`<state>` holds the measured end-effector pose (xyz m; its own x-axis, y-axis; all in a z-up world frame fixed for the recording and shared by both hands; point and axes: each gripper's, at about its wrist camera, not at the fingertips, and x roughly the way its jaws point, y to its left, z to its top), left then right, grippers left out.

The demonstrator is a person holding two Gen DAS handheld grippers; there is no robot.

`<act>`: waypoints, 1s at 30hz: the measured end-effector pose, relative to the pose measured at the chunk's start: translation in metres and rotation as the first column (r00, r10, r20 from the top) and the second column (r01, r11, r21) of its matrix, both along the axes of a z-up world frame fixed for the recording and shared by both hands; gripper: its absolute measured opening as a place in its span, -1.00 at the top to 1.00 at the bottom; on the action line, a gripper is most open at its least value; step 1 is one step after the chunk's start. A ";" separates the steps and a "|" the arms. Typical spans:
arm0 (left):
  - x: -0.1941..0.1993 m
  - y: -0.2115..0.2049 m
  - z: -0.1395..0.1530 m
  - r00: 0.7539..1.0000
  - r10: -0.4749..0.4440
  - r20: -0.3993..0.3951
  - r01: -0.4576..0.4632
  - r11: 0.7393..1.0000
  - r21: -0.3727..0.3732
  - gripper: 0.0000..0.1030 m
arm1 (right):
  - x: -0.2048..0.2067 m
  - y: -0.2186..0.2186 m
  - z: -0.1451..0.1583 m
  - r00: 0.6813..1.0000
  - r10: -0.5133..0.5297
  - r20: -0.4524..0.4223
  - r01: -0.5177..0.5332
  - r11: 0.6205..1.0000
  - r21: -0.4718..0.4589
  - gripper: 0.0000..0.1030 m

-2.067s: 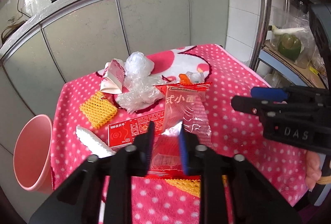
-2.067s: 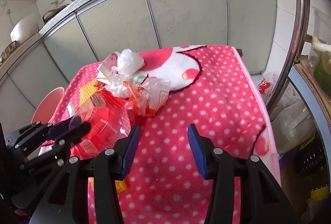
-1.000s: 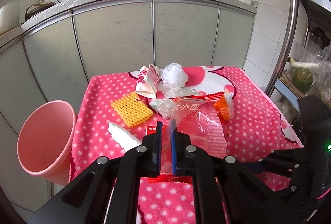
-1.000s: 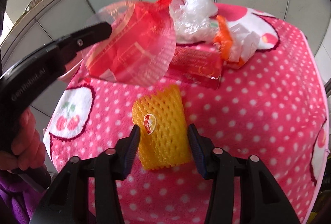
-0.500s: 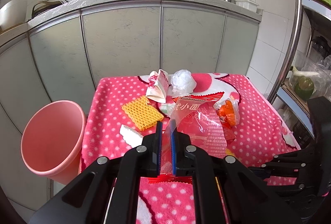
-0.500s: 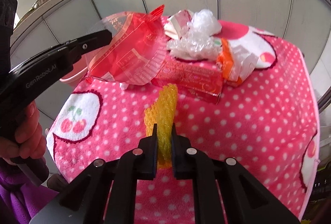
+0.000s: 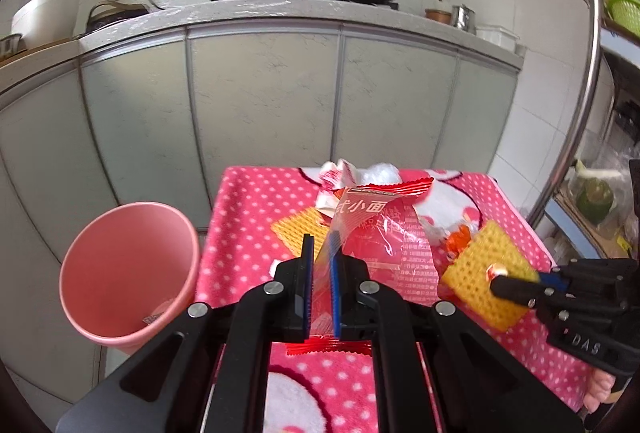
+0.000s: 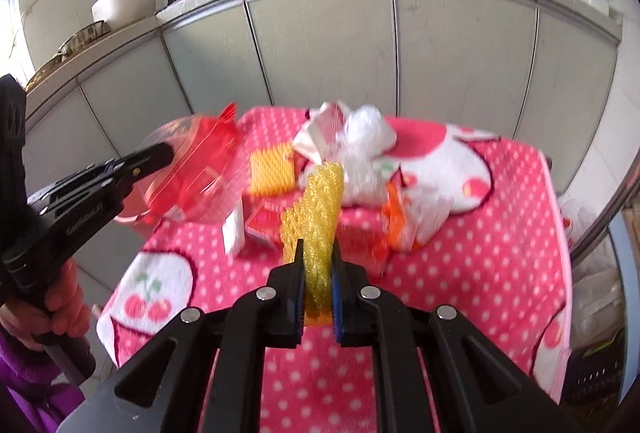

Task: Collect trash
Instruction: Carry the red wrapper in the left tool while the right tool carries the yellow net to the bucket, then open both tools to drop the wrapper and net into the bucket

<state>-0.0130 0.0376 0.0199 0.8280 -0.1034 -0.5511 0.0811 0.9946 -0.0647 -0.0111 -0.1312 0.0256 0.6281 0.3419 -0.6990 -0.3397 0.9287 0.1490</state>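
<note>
Both loaded – left gripper (image 7: 321, 283) clamped on red wrapper (image 7: 374, 233), right gripper (image 8: 317, 287) pinching yellow foam net (image 8: 316, 209). Pink bin (image 7: 128, 273) sits left of left gripper – carry over rim before letting go.

A red and clear noodle wrapper (image 7: 376, 233) hangs crumpled above the pink dotted cloth, near the pink bin (image 7: 128, 273). A yellow foam net (image 8: 320, 217) stands pinched upright. Another yellow net (image 8: 272, 173), crumpled clear plastic (image 8: 366, 141) and what may be a folded carton (image 8: 320, 131) lie behind.
</note>
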 end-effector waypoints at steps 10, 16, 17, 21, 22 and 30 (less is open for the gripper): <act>-0.003 0.054 0.013 0.991 0.126 0.042 -0.124 0.991 -0.046 0.87 | 0.028 0.038 0.018 0.998 0.029 0.061 -0.029 1.000 0.000 0.82; -0.004 0.095 0.012 0.971 0.234 0.041 -0.231 0.971 -0.068 0.87 | 0.041 0.084 0.026 0.991 0.107 0.084 -0.107 0.994 -0.007 0.81; -0.005 0.102 0.011 0.967 0.253 0.039 -0.250 0.966 -0.071 0.87 | 0.043 0.093 0.026 0.989 0.123 0.086 -0.122 0.992 -0.011 0.81; -0.004 0.134 0.003 0.942 0.336 0.020 -0.334 0.939 -0.080 0.87 | 0.056 0.138 0.022 0.979 0.191 0.076 -0.189 0.981 -0.031 0.81; -0.004 0.142 0.001 0.936 0.352 0.013 -0.350 0.933 -0.081 0.87 | 0.059 0.150 0.020 0.976 0.207 0.068 -0.205 0.978 -0.032 0.81; 0.005 0.199 -0.032 0.866 0.496 -0.059 -0.499 0.866 -0.045 0.87 | 0.082 0.240 -0.009 0.954 0.300 0.009 -0.298 0.951 -0.087 0.81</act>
